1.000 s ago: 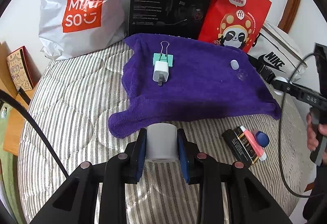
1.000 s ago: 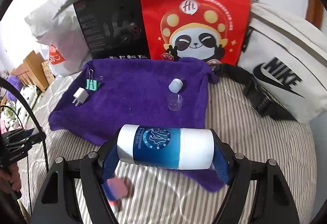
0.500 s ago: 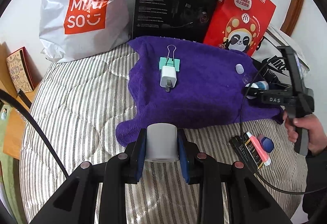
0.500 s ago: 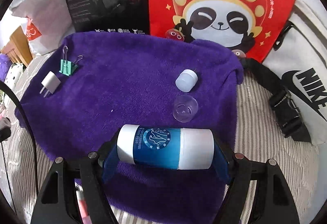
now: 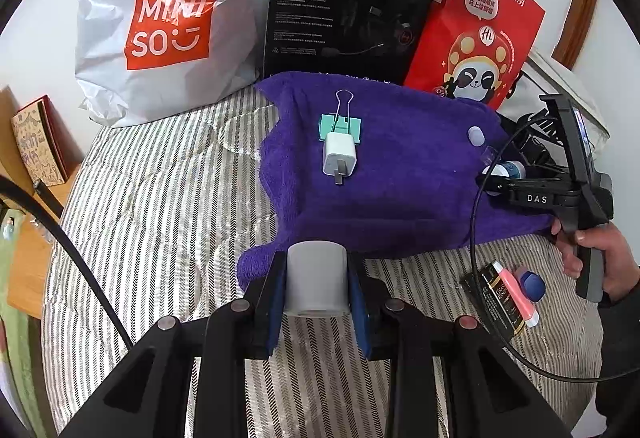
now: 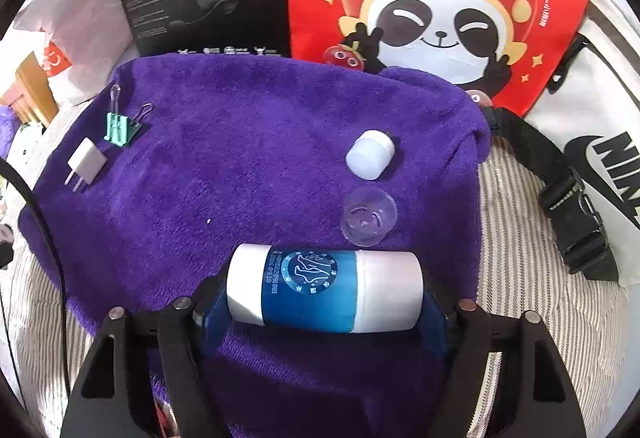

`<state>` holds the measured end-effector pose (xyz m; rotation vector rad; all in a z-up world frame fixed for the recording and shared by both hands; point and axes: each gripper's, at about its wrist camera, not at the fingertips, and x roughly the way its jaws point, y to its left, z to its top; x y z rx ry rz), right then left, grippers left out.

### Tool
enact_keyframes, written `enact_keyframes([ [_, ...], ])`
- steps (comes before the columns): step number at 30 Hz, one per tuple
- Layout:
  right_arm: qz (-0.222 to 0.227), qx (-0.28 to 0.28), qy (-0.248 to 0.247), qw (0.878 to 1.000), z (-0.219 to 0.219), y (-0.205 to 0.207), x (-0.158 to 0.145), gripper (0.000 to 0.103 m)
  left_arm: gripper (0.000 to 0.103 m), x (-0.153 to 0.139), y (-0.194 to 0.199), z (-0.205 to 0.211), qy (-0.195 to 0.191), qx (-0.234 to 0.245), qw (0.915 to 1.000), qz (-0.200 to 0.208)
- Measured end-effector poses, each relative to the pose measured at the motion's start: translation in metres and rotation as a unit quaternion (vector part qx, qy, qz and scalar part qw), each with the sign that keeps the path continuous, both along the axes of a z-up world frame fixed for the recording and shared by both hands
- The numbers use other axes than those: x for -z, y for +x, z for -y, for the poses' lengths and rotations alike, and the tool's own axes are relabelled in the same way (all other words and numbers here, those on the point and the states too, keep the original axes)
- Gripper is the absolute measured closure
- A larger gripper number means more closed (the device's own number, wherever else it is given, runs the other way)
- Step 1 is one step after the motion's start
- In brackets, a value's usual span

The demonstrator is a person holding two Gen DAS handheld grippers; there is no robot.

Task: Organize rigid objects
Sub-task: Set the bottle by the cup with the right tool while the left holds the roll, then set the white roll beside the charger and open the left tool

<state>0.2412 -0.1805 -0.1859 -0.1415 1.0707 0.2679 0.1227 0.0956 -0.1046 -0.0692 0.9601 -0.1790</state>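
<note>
Right now both grippers are loaded, and the step in hand looks like setting things down on the purple towel point(image 6: 248, 174), where the sorted items are being gathered

The right gripper point(image 6: 324, 298) grasps a blue-and-white bottle point(image 6: 324, 290) lengthwise, end to end between its pads, and hangs low over the near part of the towel. Just beyond the bottle lie a clear round cap point(image 6: 368, 216) and a small white cap point(image 6: 370, 154); further left on the towel sit a white charger plug point(image 6: 86, 162) and a green binder clip point(image 6: 120, 128), touching or nearly so. In the left view this gripper shows at the towel's right edge, held by a hand point(image 5: 600, 258).

The left gripper point(image 5: 316, 286) is clenched on a grey cylinder point(image 5: 316, 282), held upright over the striped bedcover point(image 5: 160, 198) at the towel's near corner, not yet above the cloth.

My guess is that the bottle goes down next: lower it until it rests on the pile, then let the pads go, keeping clear of the clear cap so it is not knocked. A round bottle may roll. On the bedcover near the hand, a black box point(image 5: 496, 298), a pink tube point(image 5: 516, 294) and a blue cap point(image 5: 532, 284) are not yet on the towel
</note>
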Motion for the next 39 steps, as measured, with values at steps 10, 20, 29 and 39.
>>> enact_keyframes([
  [10,-0.003,0.005,0.02,1.0,0.013,-0.011,-0.015,0.02,0.075,0.001,0.005,0.008,-0.012,-0.001,0.9999,-0.007],
  [20,0.03,0.013,0.049,0.998,0.04,-0.046,-0.06,0.017,0.075,-0.008,0.028,0.027,-0.019,0.004,0.9998,-0.002],
  [29,0.033,0.007,0.069,0.997,0.066,-0.099,-0.071,0.017,0.075,0.002,0.069,0.044,-0.01,0.005,0.9997,-0.022],
  [39,0.029,0.017,0.073,0.997,0.091,-0.128,-0.07,0.017,0.075,0.033,0.078,0.04,0.015,-0.017,0.9979,-0.06],
])
